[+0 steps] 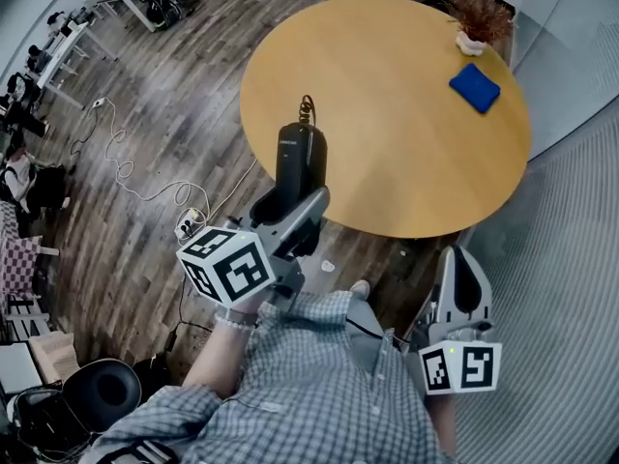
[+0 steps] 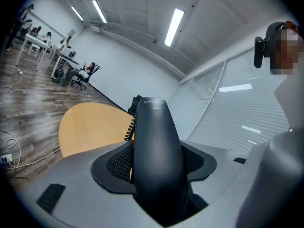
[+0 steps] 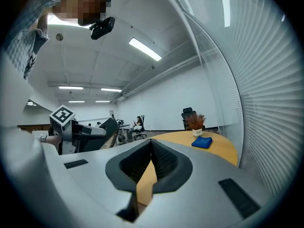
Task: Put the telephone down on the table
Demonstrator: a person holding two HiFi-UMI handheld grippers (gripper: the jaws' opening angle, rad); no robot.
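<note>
My left hand-held gripper (image 1: 293, 204) is clamped on the black telephone handset (image 1: 298, 158). In the left gripper view both ribbed pads press against the handset's flanks, and its rounded end sticks out past the jaws. The telephone is in the air over the near edge of the round wooden tabletop (image 1: 387, 124), not resting on it. Its black coiled cord (image 1: 308, 109) shows at the end farthest from me.

My right hand-held gripper (image 1: 462, 276) hangs off the tabletop's near right edge, over the grey carpet. In the right gripper view its jaws stand together with nothing between them.

On the far side of the tabletop stands the only container I see, a small white pot (image 1: 471, 43). It holds a spiky reddish-brown plant (image 1: 481, 13). Just beside the pot, on the side nearer me, a folded blue cloth (image 1: 475, 87) lies flat. Pot and cloth are both well apart from the telephone.
</note>
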